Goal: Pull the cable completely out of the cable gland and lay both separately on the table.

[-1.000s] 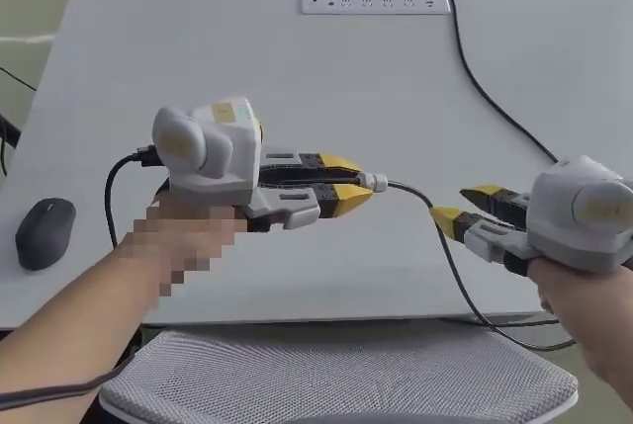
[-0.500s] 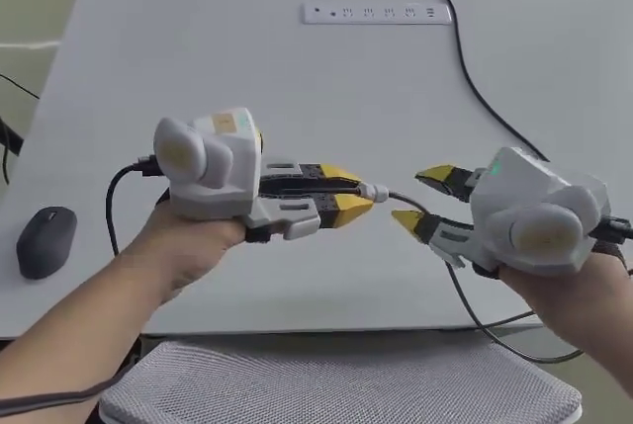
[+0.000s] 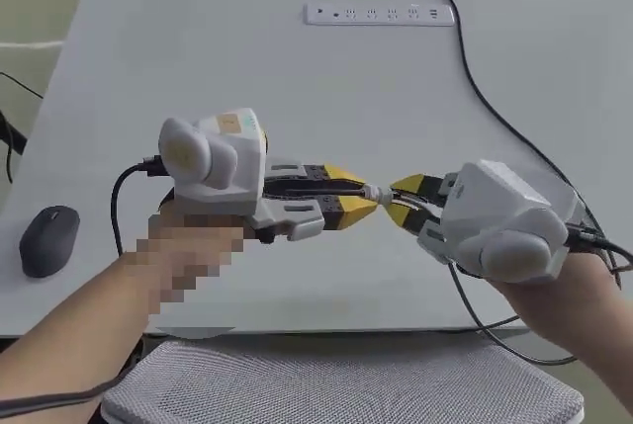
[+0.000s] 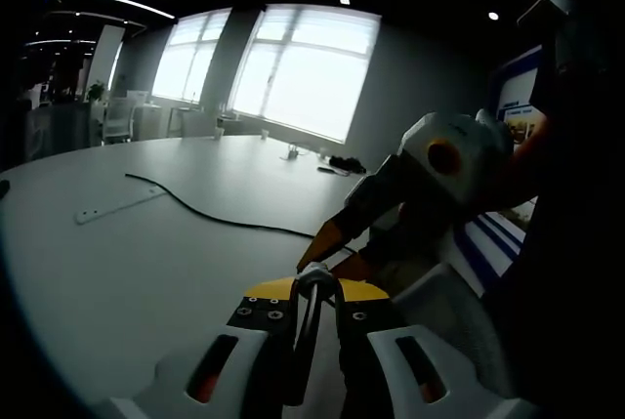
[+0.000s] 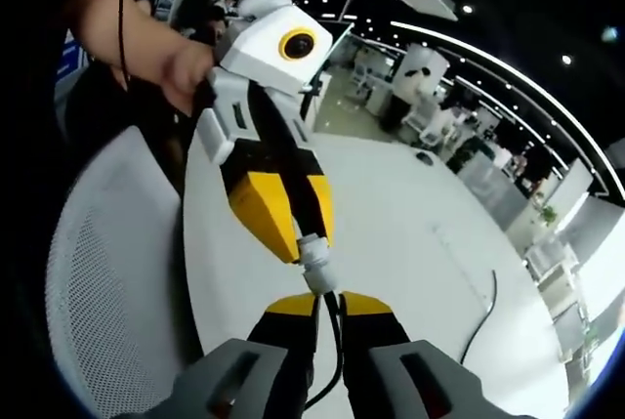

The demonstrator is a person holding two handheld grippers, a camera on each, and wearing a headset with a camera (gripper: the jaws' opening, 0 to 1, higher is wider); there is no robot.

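My left gripper [image 3: 368,197] is shut on the small white cable gland [image 3: 374,190], held above the table's front edge. In the left gripper view the gland [image 4: 314,277] sits between the yellow tips of the left gripper [image 4: 314,292]. The black cable [image 3: 463,286] leaves the gland to the right and hangs off the table edge. My right gripper [image 3: 404,201] is right against the gland, open, with one jaw on each side of the cable. In the right gripper view the cable [image 5: 337,341] runs down between the right gripper [image 5: 330,304] tips, just below the gland [image 5: 314,255].
A white power strip [image 3: 379,15] lies at the far side of the white table [image 3: 198,58]. Another stretch of black cable [image 3: 485,98] crosses the right half. A dark mouse [image 3: 47,239] sits at the left front edge. A grey mesh chair [image 3: 336,384] stands below the grippers.
My right gripper has swung left from about a hand's width away up to the gland, and its jaws have narrowed around the cable. The left gripper has held still with the gland.
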